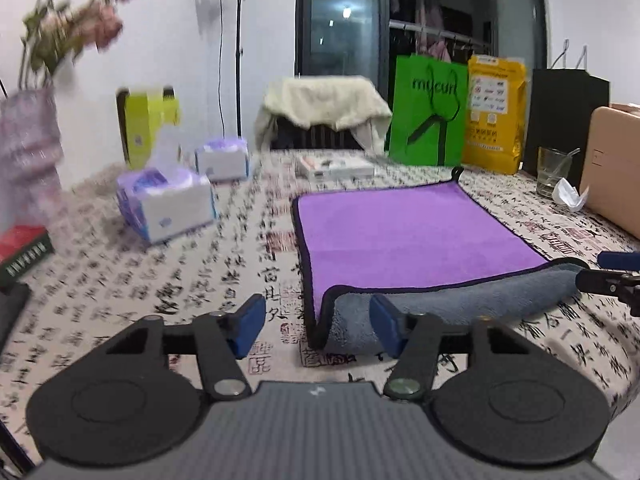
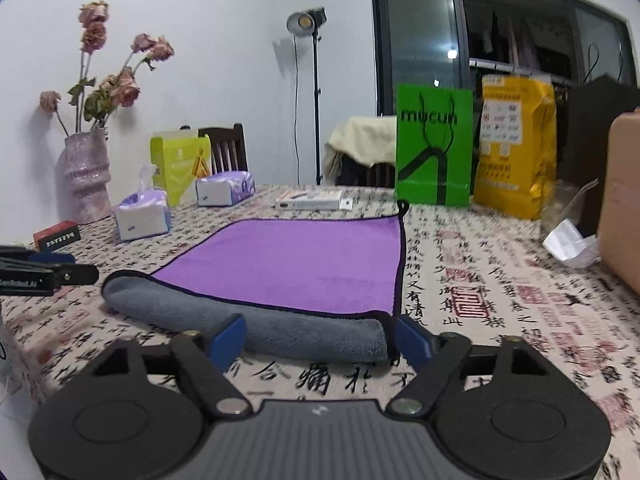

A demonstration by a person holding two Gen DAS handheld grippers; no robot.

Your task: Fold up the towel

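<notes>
The table point(image 2: 500, 288), under its calligraphy-print cloth, carried the purple towel point(image 2: 296, 260) spread flat, its near edge rolled over to show the grey underside. The left gripper point(image 1: 318, 326) hung low at the towel's near left corner, jaws spread wide, nothing held; one blue pad sat against the grey roll. The right gripper point(image 2: 320, 338) sat level at the near right corner, also wide open and empty, its fingers straddling the roll's end. The left view was smeared with blur, so the vase point(image 2: 86, 176) of dried flowers read clearly only from the right. The glass point(image 1: 554, 172) was sharp on the left, blurred on the right.
</notes>
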